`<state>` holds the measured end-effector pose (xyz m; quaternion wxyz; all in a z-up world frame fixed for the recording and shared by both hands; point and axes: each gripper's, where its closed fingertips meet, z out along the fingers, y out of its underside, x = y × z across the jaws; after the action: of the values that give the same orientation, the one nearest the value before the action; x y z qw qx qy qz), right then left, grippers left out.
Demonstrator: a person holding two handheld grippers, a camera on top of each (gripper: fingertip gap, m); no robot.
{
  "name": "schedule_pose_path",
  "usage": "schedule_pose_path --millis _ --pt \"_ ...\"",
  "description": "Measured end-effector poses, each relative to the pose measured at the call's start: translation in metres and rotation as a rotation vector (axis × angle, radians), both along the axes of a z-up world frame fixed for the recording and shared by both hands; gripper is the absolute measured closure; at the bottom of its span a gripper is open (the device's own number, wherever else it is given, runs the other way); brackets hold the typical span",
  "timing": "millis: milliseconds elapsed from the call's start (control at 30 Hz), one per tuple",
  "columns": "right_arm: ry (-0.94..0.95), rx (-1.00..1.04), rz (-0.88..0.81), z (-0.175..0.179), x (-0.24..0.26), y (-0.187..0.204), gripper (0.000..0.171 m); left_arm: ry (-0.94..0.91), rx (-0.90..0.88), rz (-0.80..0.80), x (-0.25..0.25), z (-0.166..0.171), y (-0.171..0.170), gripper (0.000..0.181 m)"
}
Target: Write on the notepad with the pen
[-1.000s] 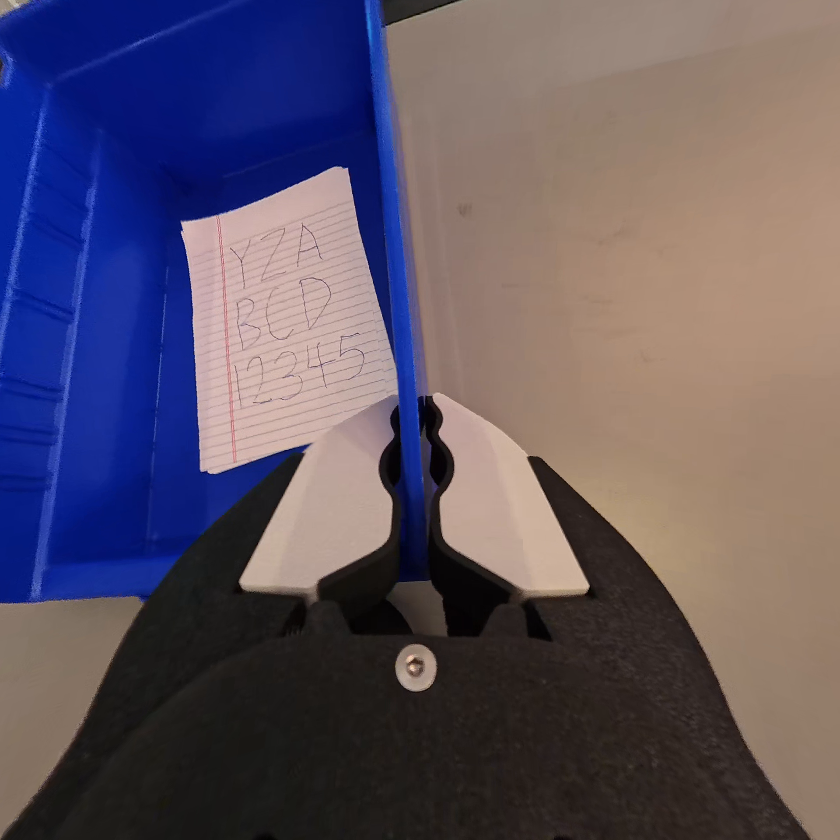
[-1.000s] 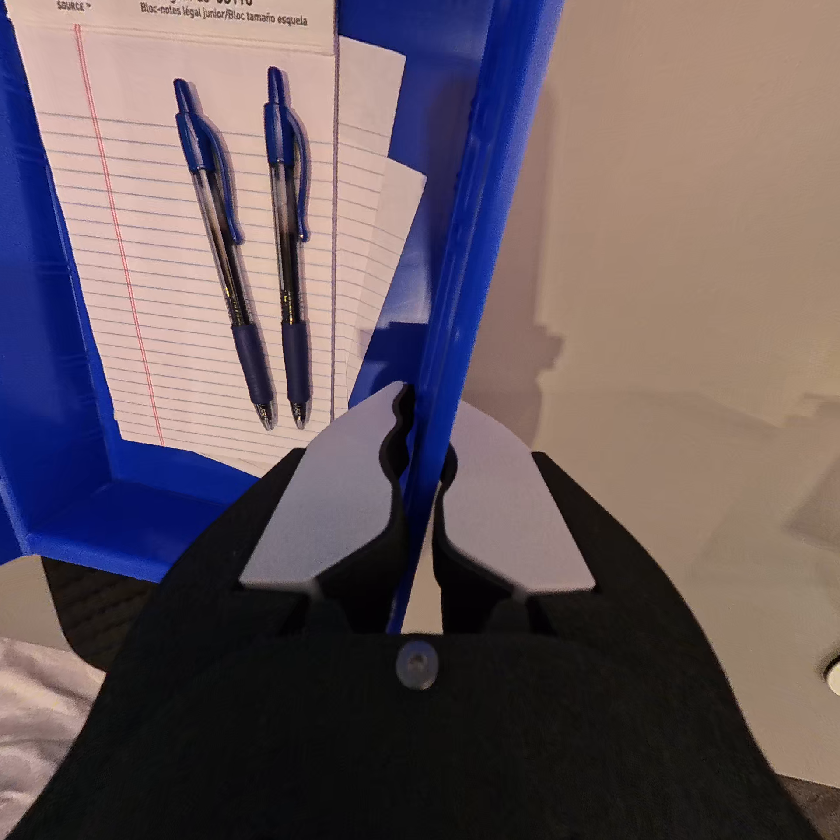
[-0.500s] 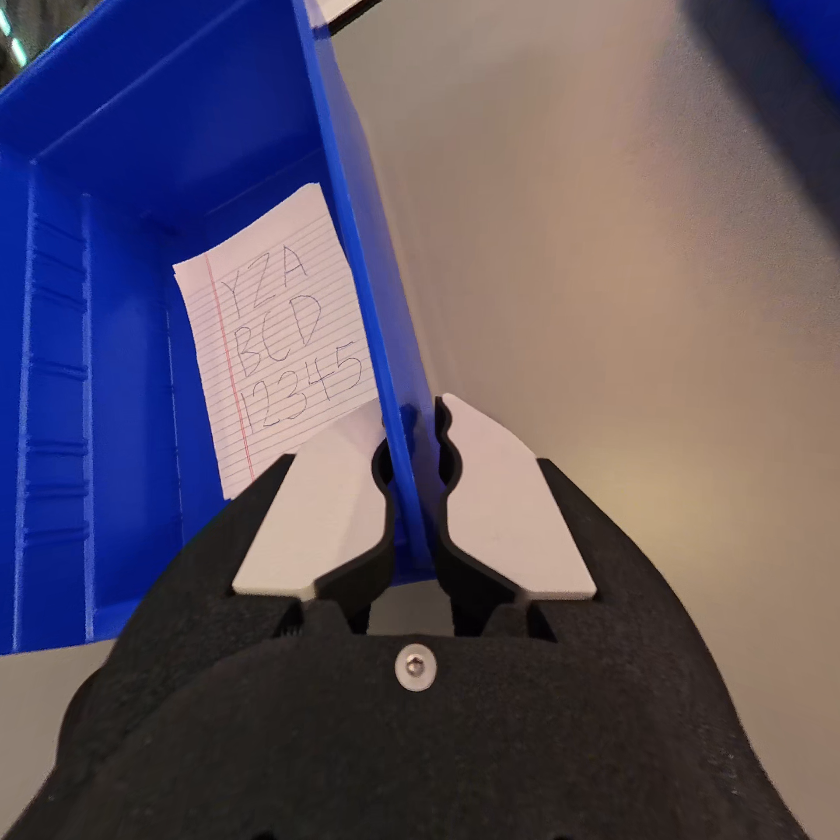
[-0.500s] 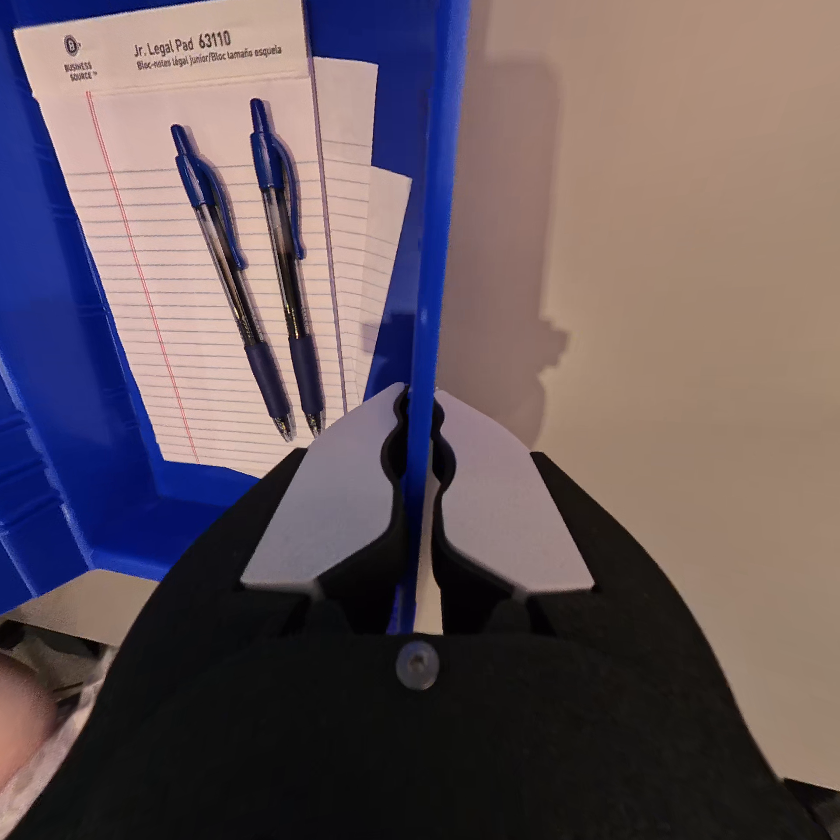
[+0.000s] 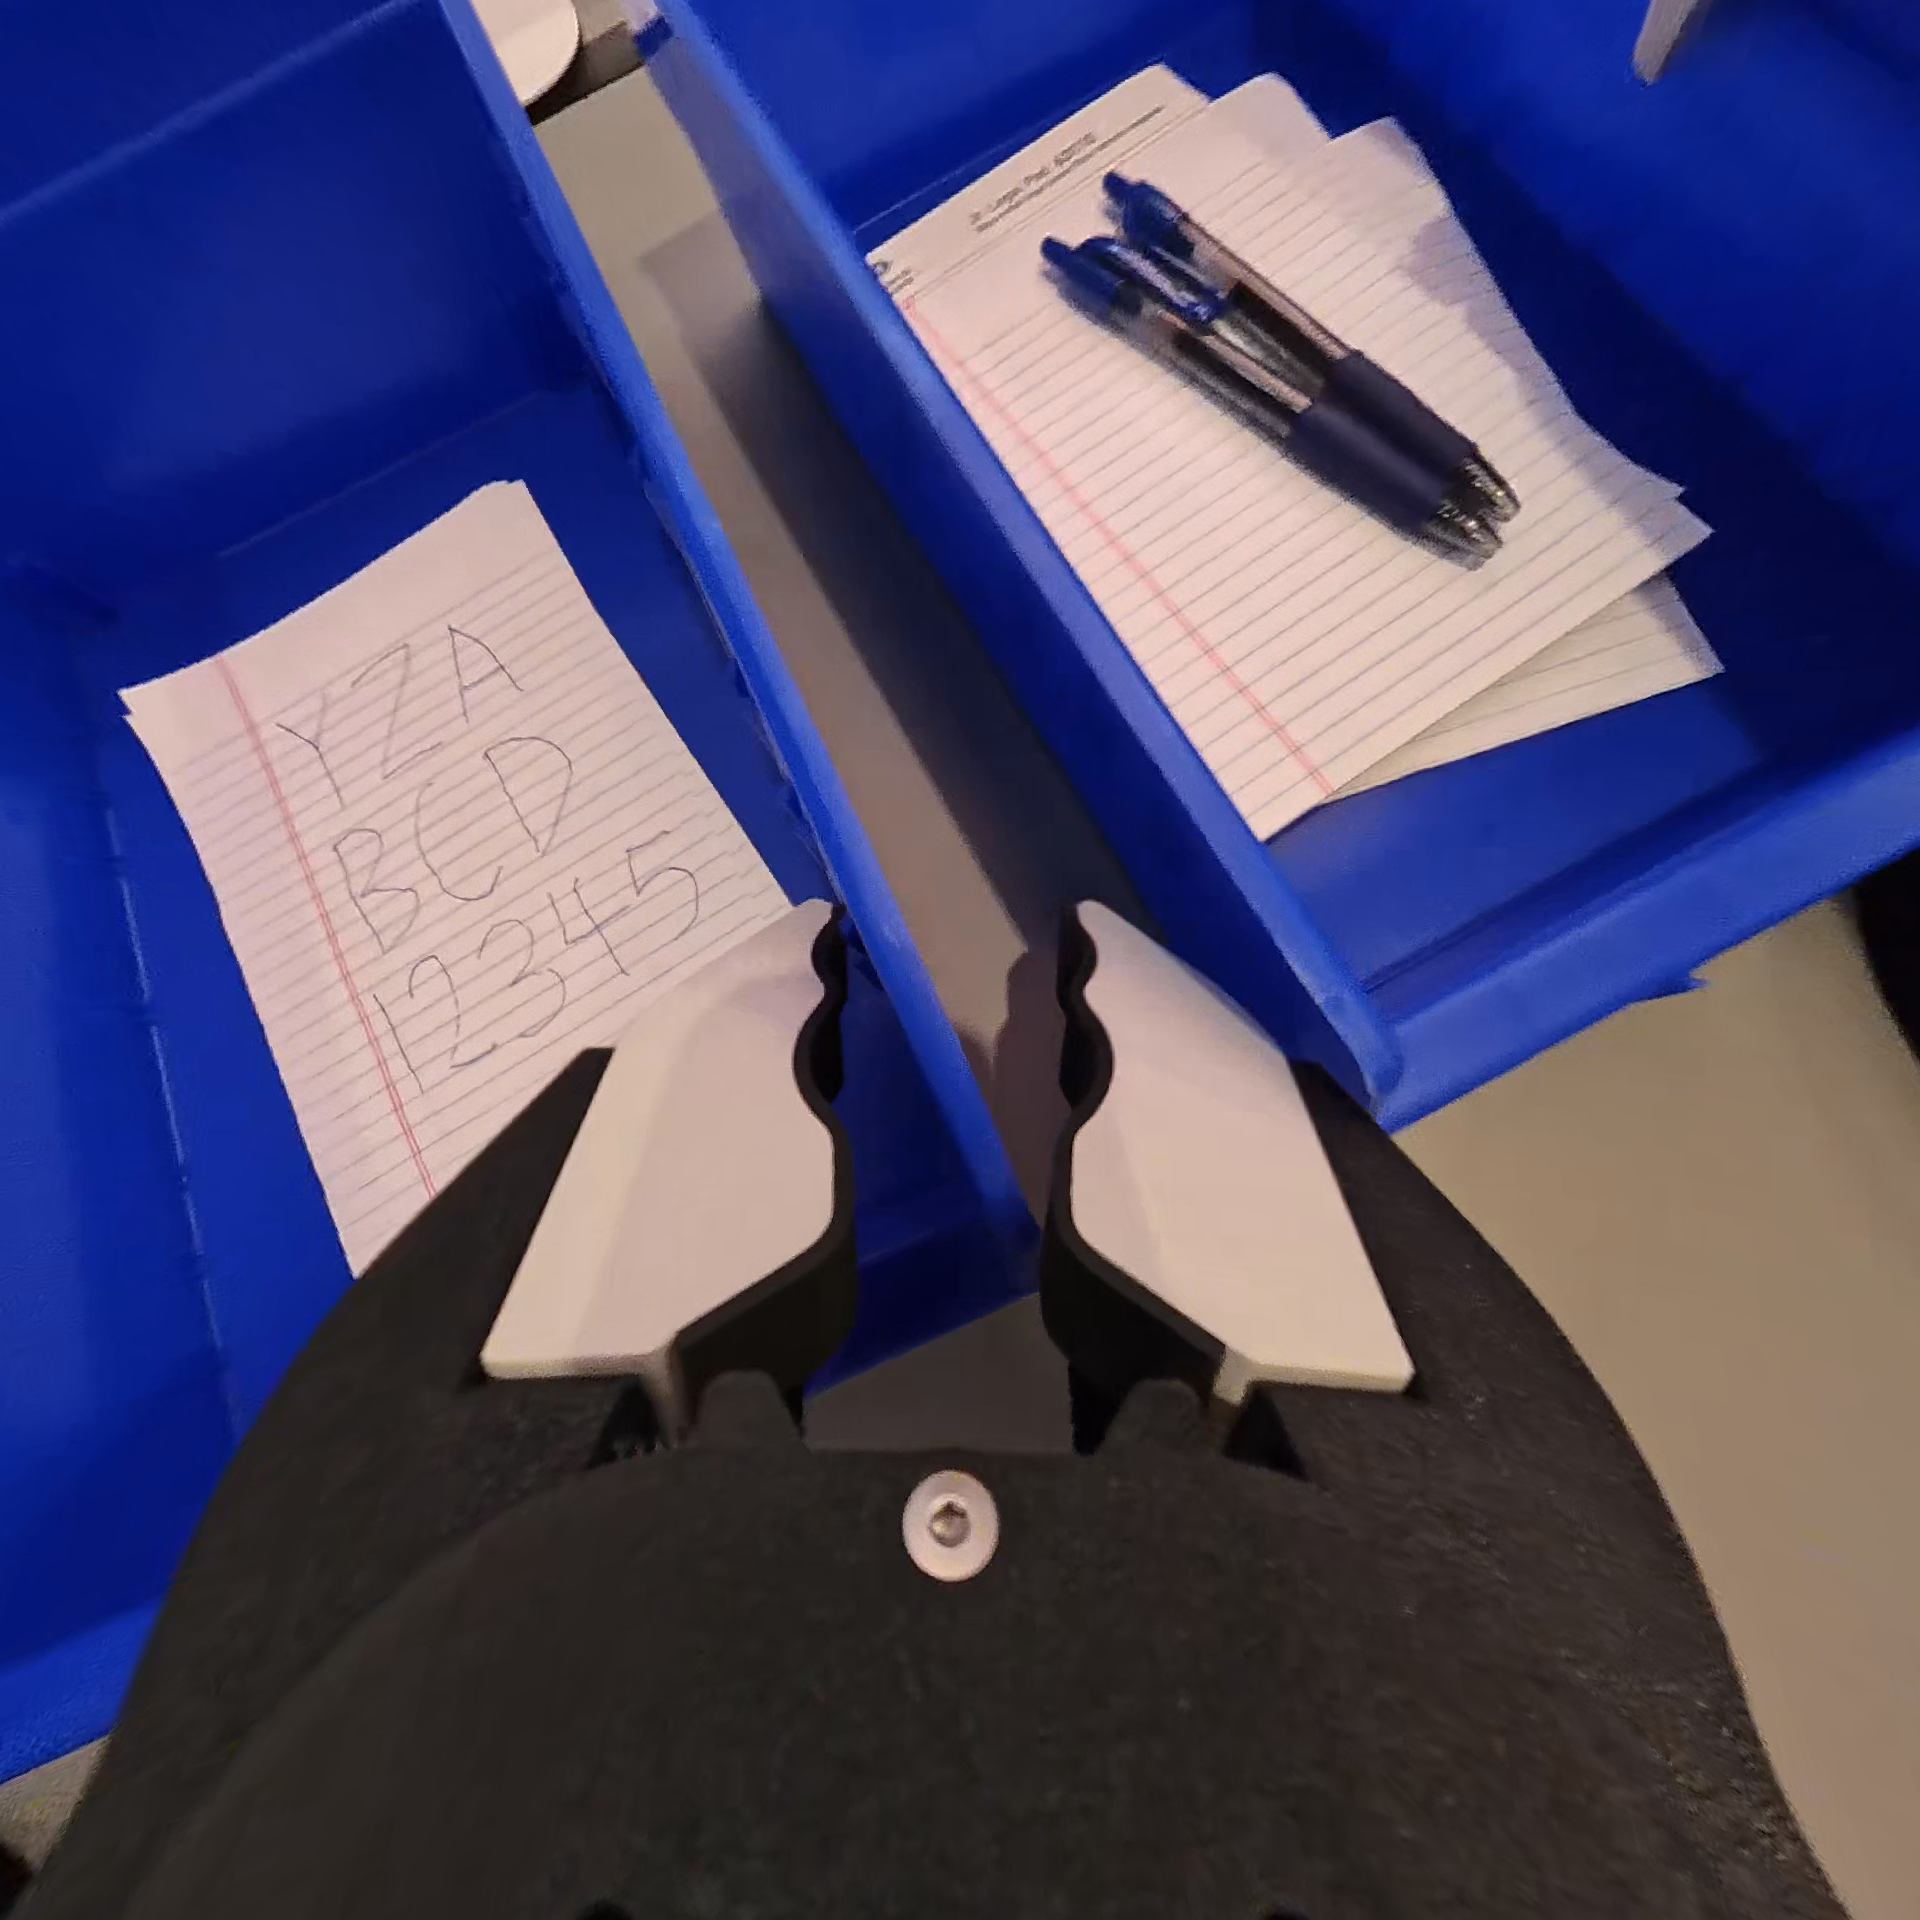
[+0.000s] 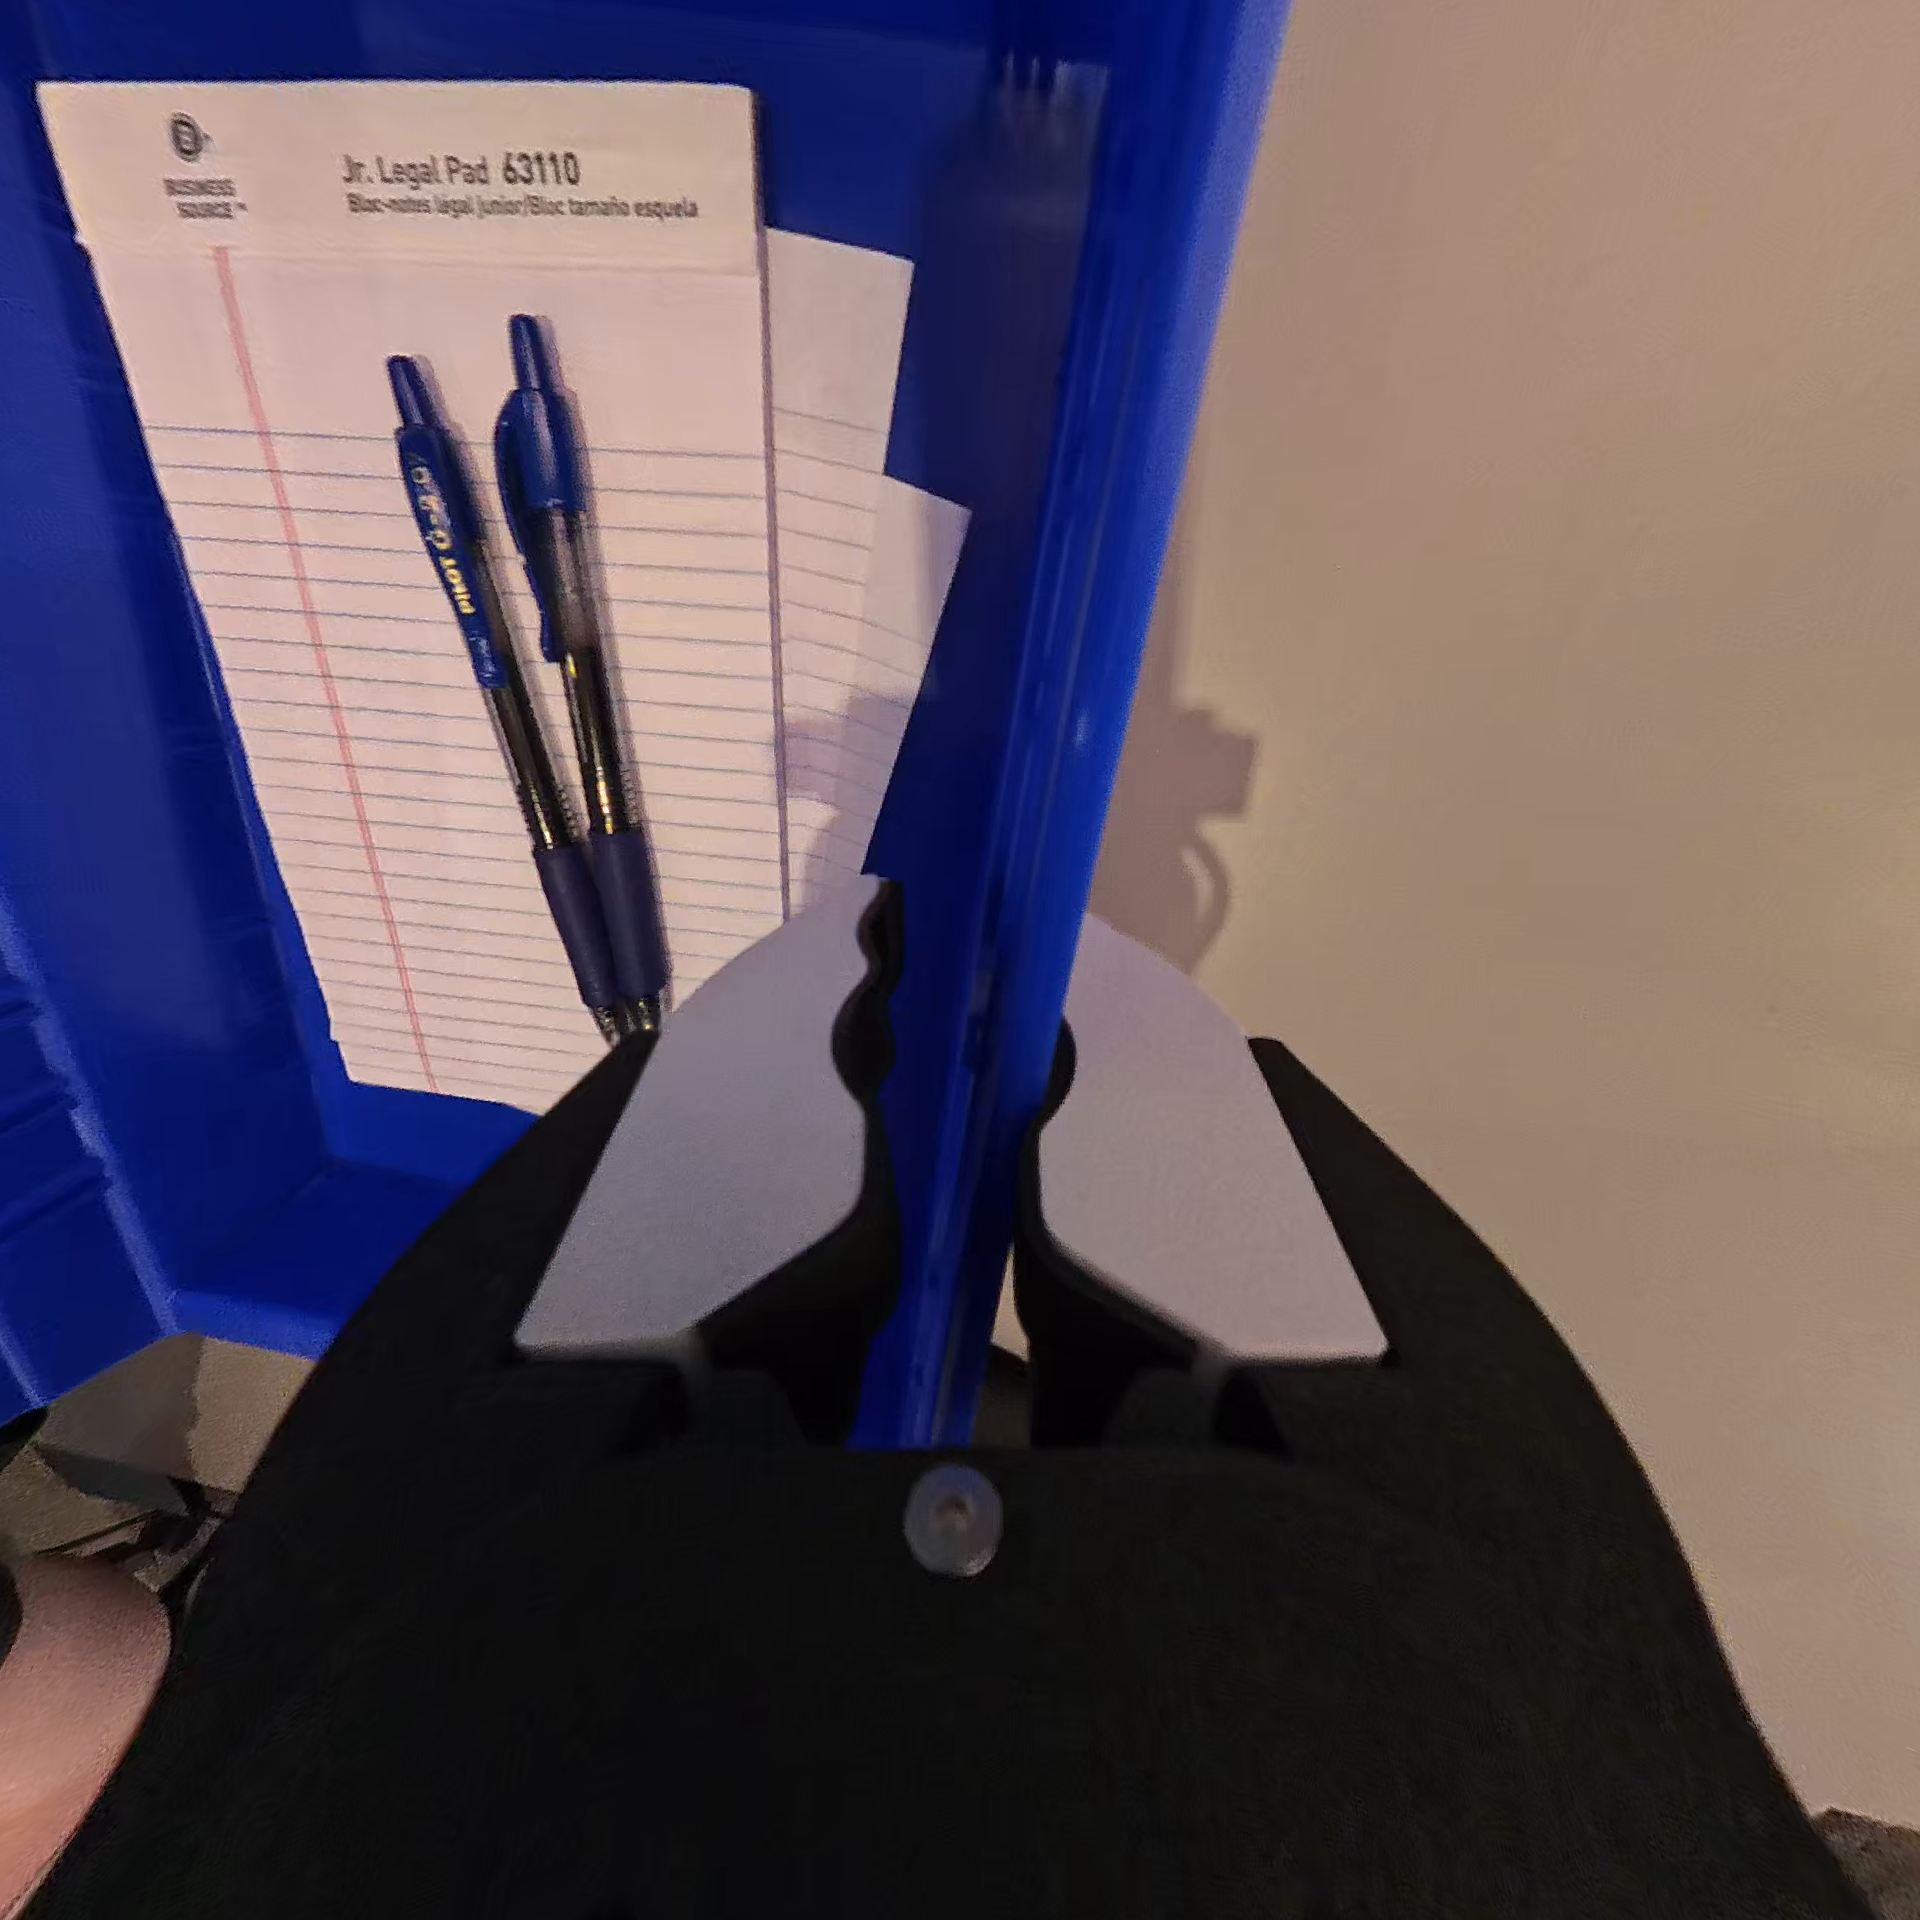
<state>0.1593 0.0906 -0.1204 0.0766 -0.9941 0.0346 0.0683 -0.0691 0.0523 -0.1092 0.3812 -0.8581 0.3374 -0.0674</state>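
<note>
A white lined notepad lies in the right blue bin, with two blue pens side by side on it and loose sheets beside it. The pad and pens also show in the left wrist view, inside that bin. My right gripper is open and straddles the bin's right wall, which hides the right fingertip. My left gripper is open and straddles the right wall of the left blue bin, its pads clear of the wall. A lined sheet with handwriting lies in that bin.
The two bins stand side by side on a beige table, with a narrow strip of table between them. A person's hand shows at the lower left of the right wrist view. One gripper's finger ends stand about 25 cm off the other's.
Both grippers were shut on their bin walls and have opened. The left view has swung so that the right bin with the pad and pens has come into sight.
</note>
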Motion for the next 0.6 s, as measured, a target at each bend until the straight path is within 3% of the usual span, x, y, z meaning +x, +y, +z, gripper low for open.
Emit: schedule_pose_path --millis 100,233,367,600 --pt "0.006 -0.025 -0.011 -0.004 0.005 -0.003 0.164 -0.069 0.058 -0.024 -0.002 0.012 -0.005 0.142" --pt "0.069 -0.026 -0.016 -0.006 0.006 -0.003 0.165 -0.249 0.086 -0.106 -0.025 0.049 -0.040 0.142" --pt "0.110 -0.041 0.041 -0.005 0.014 -0.005 0.165 -0.300 0.199 -0.095 -0.101 0.078 -0.068 0.148" --pt "0.131 -0.075 0.004 -0.001 0.049 -0.024 0.165 -0.333 0.258 0.105 -0.236 0.075 -0.080 0.151"
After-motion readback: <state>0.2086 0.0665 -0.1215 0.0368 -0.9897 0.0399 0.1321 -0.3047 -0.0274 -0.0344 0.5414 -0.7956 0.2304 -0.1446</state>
